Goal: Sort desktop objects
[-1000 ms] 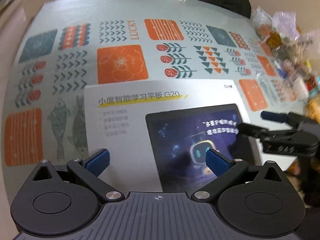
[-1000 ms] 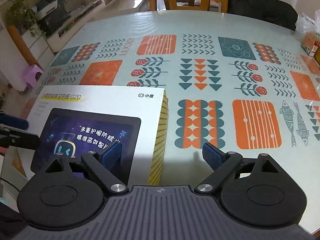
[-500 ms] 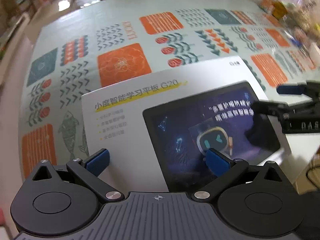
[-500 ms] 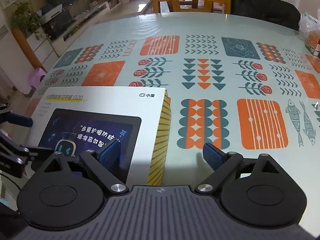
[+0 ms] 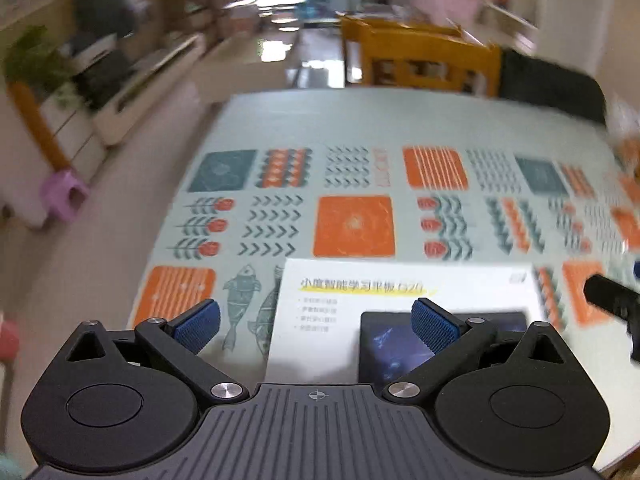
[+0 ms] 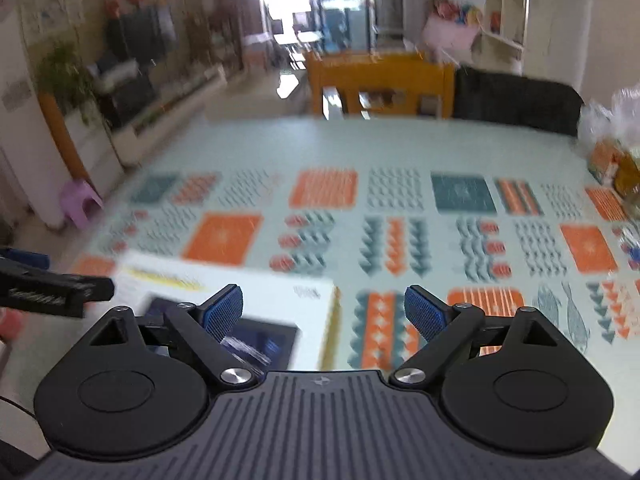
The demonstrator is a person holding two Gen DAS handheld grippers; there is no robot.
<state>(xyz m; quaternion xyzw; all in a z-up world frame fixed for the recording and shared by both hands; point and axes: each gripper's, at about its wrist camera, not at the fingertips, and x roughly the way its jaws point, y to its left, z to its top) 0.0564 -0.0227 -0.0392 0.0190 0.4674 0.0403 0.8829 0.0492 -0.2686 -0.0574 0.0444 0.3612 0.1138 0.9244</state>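
Currently both the left gripper (image 5: 316,324) and right gripper (image 6: 323,312) hover spread and empty above the box (image 5: 400,292) lying flat at the table (image 5: 360,128) edge, so a one-sided grasp may tip it off.

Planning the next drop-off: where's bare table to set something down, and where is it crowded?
Free: the patterned tablecloth beyond the white tablet box, up to the wooden chair; also right of the box. Crowded: bagged snacks at the far right edge. Both the left gripper and right gripper are open.
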